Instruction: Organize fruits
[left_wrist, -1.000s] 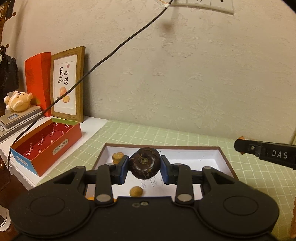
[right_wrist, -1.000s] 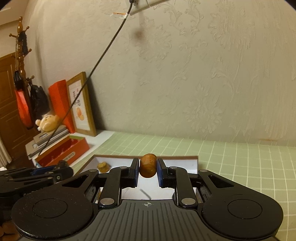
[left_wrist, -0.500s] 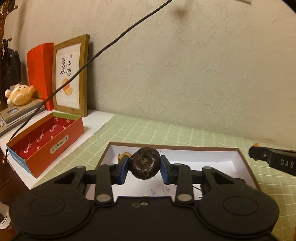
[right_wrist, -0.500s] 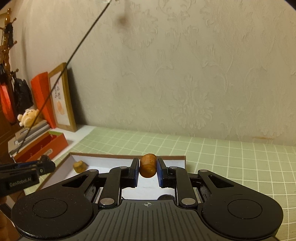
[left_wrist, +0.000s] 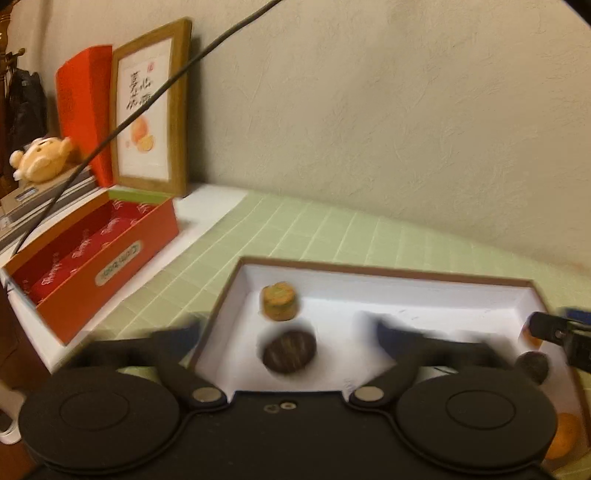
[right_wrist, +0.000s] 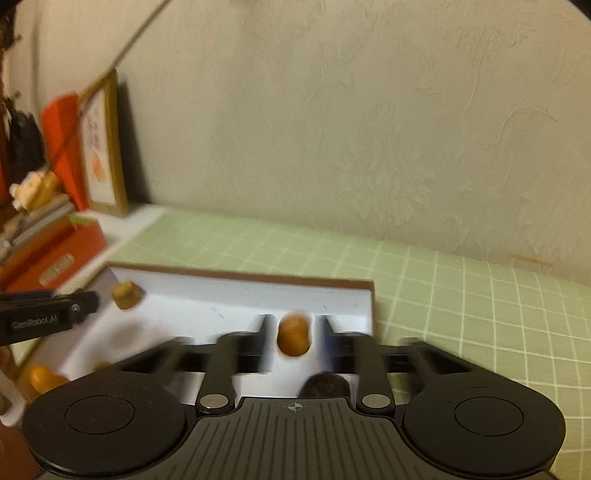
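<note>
A shallow white box with a brown rim (left_wrist: 369, 271) (right_wrist: 240, 275) lies on the green checked mat. My left gripper (left_wrist: 286, 328) is over it with its blurred jaws opening wide. A dark brown fruit (left_wrist: 289, 350) sits free between them, clear of both pads. Just behind it stands a tan fruit (left_wrist: 279, 305) (right_wrist: 125, 293). My right gripper (right_wrist: 294, 321) is opening too, and an orange-brown fruit (right_wrist: 293, 334) hangs loose between its fingers near the box's right end. Another dark fruit (right_wrist: 325, 386) (left_wrist: 533, 365) lies below it.
An open red box (left_wrist: 92, 251), a framed picture (left_wrist: 151, 107), a red card and a plush toy (left_wrist: 40, 158) stand at the left by the wall. A black cable (left_wrist: 166, 85) slants across. An orange fruit (left_wrist: 561, 435) shows near the box's near right corner.
Both grippers moved forward and down over the white box, then opened. The dark fruit left the left pads and the orange-brown fruit left the right pads.
</note>
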